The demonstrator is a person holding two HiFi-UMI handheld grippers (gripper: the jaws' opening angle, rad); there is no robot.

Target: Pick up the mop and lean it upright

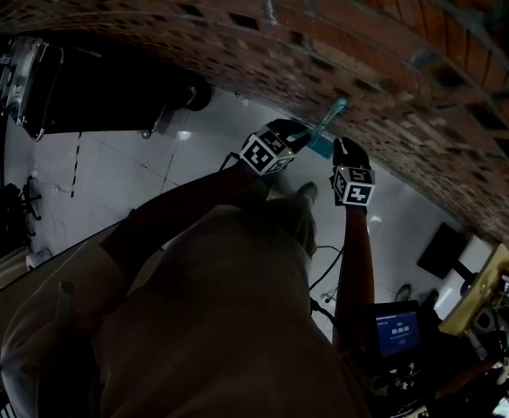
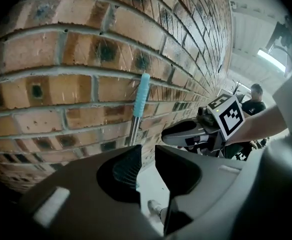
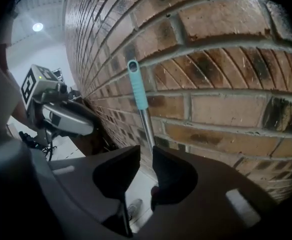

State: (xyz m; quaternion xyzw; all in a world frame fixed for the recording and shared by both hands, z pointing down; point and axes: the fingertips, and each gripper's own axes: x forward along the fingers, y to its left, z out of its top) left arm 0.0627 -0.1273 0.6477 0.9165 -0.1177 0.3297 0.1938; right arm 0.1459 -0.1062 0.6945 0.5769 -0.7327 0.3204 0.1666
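The left gripper (image 2: 147, 151) is released: its jaws stand apart, and nothing sits in the gap. Just beyond it the mop (image 2: 140, 106) stands close to upright against the brick wall (image 2: 61, 49), with its teal grip (image 2: 143, 91) on the bricks. Its metal shaft (image 2: 133, 129) drops behind the left jaw, above the pale floor (image 1: 132, 164). To the mop's right, the right gripper (image 3: 146, 154) is clenched, jaws nearly together. The shaft runs down behind their tips and is not visibly pinched. At lower right glows a small screen (image 1: 397, 329).
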